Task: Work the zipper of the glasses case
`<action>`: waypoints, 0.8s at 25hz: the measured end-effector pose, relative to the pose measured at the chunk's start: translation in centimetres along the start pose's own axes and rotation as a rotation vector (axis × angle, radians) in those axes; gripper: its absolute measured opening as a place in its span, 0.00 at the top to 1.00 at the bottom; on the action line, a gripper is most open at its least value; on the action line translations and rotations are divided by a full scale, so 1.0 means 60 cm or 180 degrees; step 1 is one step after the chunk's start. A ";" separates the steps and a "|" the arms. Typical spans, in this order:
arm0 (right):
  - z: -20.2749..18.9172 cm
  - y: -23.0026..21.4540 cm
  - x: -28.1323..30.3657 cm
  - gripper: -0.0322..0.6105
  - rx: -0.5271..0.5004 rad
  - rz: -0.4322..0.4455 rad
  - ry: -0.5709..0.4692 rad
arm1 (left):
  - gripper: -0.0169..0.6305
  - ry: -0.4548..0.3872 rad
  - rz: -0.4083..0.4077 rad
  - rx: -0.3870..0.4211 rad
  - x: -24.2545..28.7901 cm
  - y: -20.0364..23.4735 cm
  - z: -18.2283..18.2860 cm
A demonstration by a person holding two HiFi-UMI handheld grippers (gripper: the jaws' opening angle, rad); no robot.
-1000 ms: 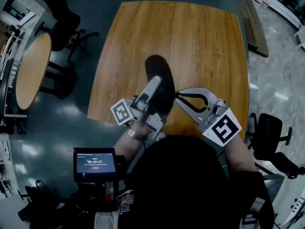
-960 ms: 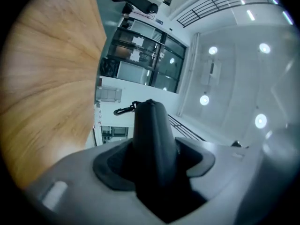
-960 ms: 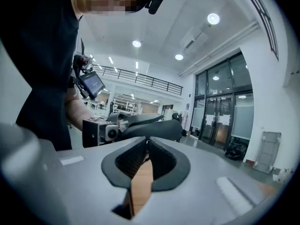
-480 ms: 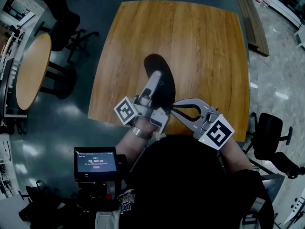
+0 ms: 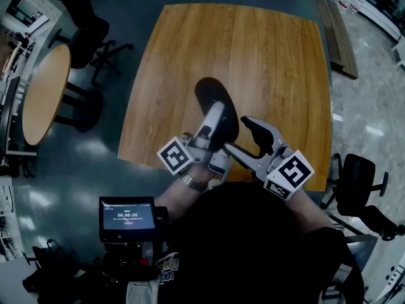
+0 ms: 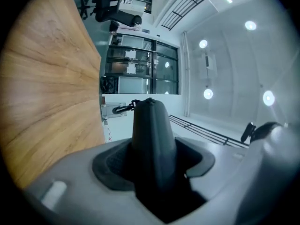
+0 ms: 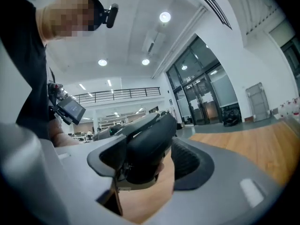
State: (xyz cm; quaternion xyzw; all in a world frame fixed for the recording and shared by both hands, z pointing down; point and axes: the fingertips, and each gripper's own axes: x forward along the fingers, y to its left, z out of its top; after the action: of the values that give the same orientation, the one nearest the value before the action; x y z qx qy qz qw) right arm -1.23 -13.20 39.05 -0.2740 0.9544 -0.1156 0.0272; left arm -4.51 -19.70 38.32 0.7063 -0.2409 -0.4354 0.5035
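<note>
The black glasses case is held over the near part of the wooden table. My left gripper is shut on it from the near side. In the left gripper view the case stands up between the two pads of that gripper. My right gripper is at the case's near right end and its jaws are opening. In the right gripper view the case lies against the left pad of that gripper, with a gap to the right pad. I cannot make out the zipper pull.
A round wooden table and a dark office chair stand on the floor to the left. Another chair is at the right, near the table's corner. A small screen hangs at the person's chest.
The right gripper has swung left, nearer the case's near end, and its jaws, shut before, now stand apart. The left gripper and the case have shifted slightly right.
</note>
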 end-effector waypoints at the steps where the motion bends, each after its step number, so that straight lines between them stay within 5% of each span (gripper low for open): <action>1: -0.003 0.001 0.004 0.50 0.0051 0.0019 0.0047 | 0.57 0.0044 -0.0005 0.0068 0.000 -0.002 -0.006; 6: -0.006 0.007 0.012 0.53 0.0014 0.0216 0.0185 | 0.57 0.0180 0.0016 0.0260 -0.004 -0.006 -0.007; 14: 0.009 0.007 -0.048 0.71 -0.0267 0.1164 0.0546 | 0.58 0.1845 -0.0130 0.0619 -0.032 -0.023 -0.079; 16: 0.022 -0.005 -0.051 0.94 -0.0391 0.1131 0.0516 | 0.57 0.1804 -0.0071 0.0665 -0.033 -0.022 -0.072; 17: 0.026 -0.008 -0.051 0.94 -0.0480 0.1111 0.0480 | 0.57 0.1657 -0.0031 0.0572 -0.032 -0.018 -0.063; 18: 0.031 -0.008 -0.052 0.91 -0.0540 0.1103 0.0426 | 0.57 0.1446 0.0012 0.0391 -0.031 -0.014 -0.049; 20: 0.041 -0.007 -0.052 0.65 -0.0600 0.0970 0.0280 | 0.57 0.0970 0.0036 -0.0059 -0.026 -0.007 -0.017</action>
State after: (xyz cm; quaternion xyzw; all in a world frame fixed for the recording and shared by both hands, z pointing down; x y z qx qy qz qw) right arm 1.91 -12.43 36.73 -0.1222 0.9917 -0.0320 -0.0232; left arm -4.49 -17.82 38.63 0.7581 -0.1616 -0.3225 0.5432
